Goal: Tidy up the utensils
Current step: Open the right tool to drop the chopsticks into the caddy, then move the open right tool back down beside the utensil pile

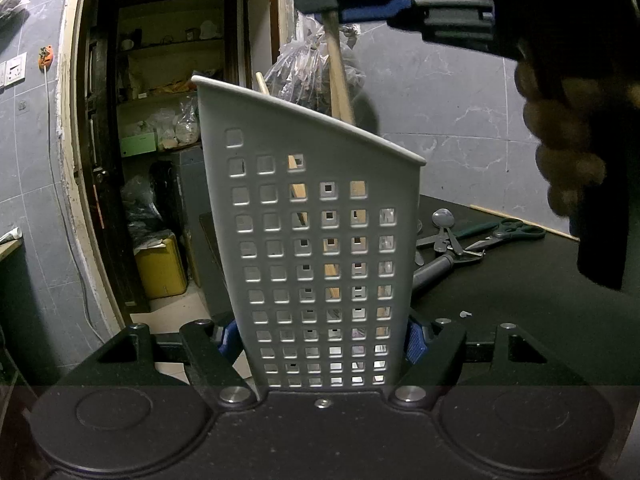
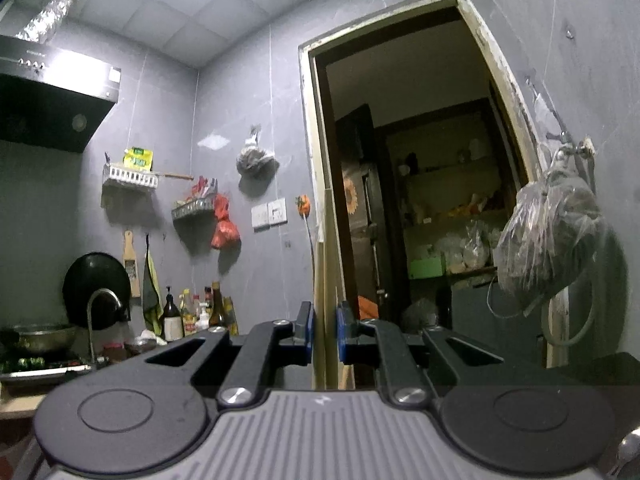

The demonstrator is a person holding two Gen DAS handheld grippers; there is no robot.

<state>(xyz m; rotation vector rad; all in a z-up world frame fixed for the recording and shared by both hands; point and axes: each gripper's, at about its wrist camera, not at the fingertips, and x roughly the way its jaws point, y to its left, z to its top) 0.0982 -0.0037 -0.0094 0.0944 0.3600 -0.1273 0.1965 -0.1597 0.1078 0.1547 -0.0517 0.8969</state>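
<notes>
Left gripper (image 1: 320, 340) clamps the base of the tall white perforated plastic utensil holder (image 1: 312, 240), standing upright near the dark tabletop's (image 1: 520, 288) left edge. Right gripper (image 2: 324, 334), jaws nearly closed, pinches a pale wooden stick (image 1: 340, 68) high over the holder, its lower end already inside. Metal spoon (image 1: 443, 226) and green-handled scissors (image 1: 508, 234) lie together toward the far edge.

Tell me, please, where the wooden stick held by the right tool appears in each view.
Left wrist view: the wooden stick is at top centre, slanting down from the right tool into the grey holder.
Right wrist view: the wooden stick stands upright at centre, between the blue pads.
Shared landmark: the hanging plastic bag.
</notes>
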